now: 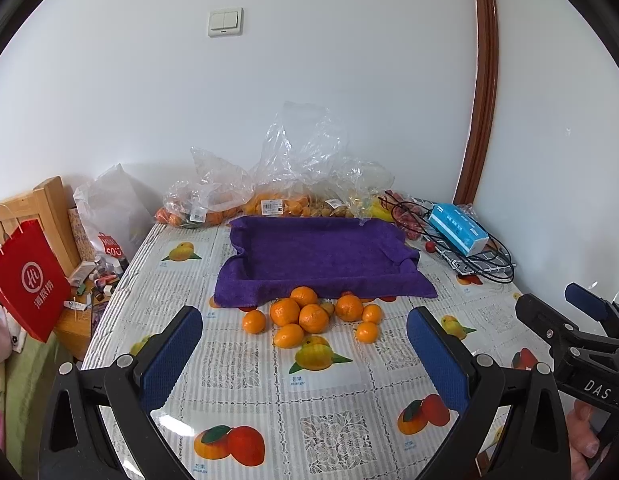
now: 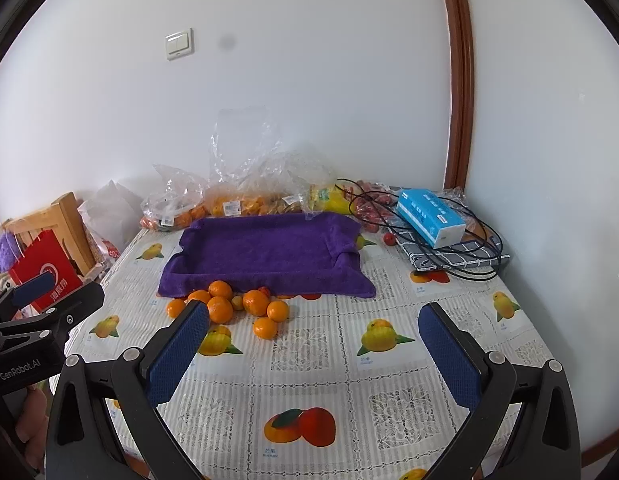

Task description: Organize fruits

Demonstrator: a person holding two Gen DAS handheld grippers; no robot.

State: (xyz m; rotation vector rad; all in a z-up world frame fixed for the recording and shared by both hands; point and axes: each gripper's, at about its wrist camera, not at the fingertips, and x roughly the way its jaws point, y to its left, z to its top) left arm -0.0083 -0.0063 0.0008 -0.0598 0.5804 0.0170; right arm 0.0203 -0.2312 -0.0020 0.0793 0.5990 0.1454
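Several oranges (image 1: 313, 316) well beyond the wide-open left hand-held gripper (image 1: 305, 352).

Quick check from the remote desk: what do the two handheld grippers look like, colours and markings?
Both are black plastic frames with silver pivot screws and two fingers faced with textured blue pads. The left gripper body carries white "GenRobot.AI" lettering, seen from the right wrist view. The right gripper body shows white "DAS" lettering, seen from the left wrist view. No cables or sleeves are visible.

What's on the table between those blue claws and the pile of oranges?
Only bare tablecloth with printed fruit pictures lies between the open left gripper and the oranges, per the left wrist view.
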